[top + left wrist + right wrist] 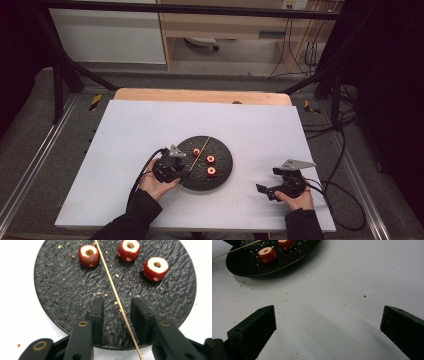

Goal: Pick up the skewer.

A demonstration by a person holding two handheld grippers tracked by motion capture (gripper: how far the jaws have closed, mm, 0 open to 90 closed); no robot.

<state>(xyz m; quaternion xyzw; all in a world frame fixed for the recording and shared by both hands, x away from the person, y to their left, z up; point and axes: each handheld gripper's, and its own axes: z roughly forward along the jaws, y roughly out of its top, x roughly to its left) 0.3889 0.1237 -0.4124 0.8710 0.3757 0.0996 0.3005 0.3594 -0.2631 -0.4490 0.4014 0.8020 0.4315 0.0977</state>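
A round black slate plate point(222, 175) lies mid-table with three red cored fruit pieces point(210, 159) on it. A thin wooden skewer point(204, 144) lies across the plate and sticks out over its near rim. My left gripper point(184, 172) hovers at the plate's near-left edge. In the left gripper view its jaws point(117, 302) stand partly apart, with the skewer point(112, 288) running between them closer to the right jaw and neither pad pressing it. The fruit pieces point(89, 256) sit farther along the plate point(62, 290). My right gripper point(267, 180) rests open to the plate's right, jaws wide point(328, 315) over bare table.
Crumbs are scattered on the plate point(244, 265) and on the white tabletop point(150, 125) around it. A wooden strip point(200, 95) borders the far edge. Black frame bars and cables point(340, 150) run along the right side.
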